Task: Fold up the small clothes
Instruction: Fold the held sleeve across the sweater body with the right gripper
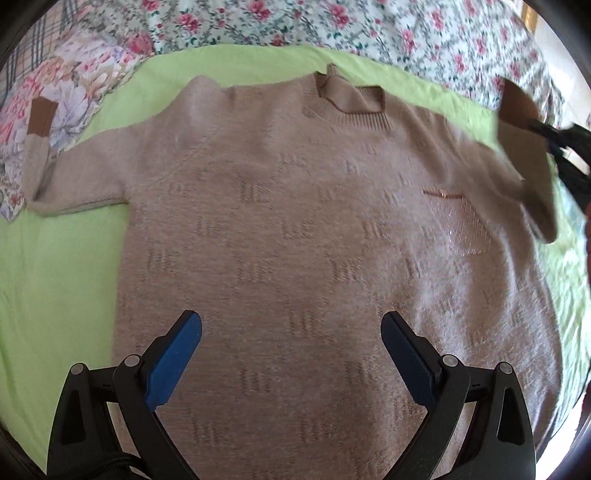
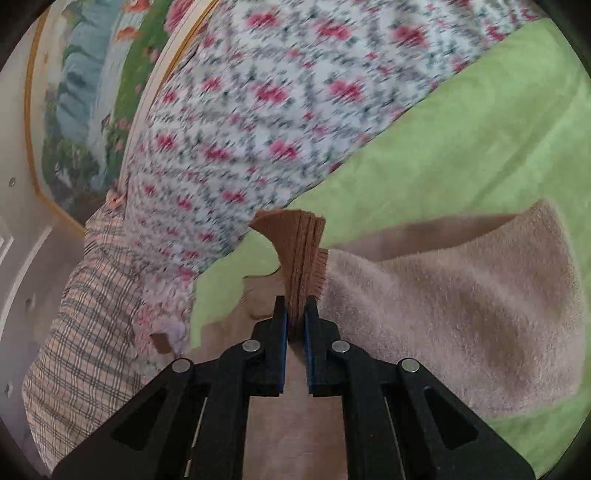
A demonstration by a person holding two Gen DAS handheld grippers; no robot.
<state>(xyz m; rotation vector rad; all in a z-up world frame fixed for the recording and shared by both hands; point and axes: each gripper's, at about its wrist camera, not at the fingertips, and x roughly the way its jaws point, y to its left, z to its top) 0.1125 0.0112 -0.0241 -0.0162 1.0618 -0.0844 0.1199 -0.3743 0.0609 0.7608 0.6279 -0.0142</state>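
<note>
A small beige knit sweater [image 1: 288, 206] with brown cuffs and collar lies flat, front up, on a light green sheet [image 1: 55, 266]. My left gripper [image 1: 291, 332] is open and empty, hovering over the sweater's lower middle. My right gripper [image 2: 295, 314] is shut on the brown cuff [image 2: 301, 254] of the right sleeve [image 2: 461, 306] and holds it lifted off the sheet. In the left wrist view that sleeve [image 1: 524, 147] hangs raised at the right, with the right gripper [image 1: 554, 136] at its cuff. The other sleeve [image 1: 48, 155] lies stretched out to the left.
A flowered quilt [image 1: 258, 22] is bunched along the far side of the green sheet. A flowered cloth [image 1: 70, 81] and a plaid cloth [image 2: 85, 325] lie at the left. A framed landscape picture [image 2: 92, 92] hangs on the wall behind.
</note>
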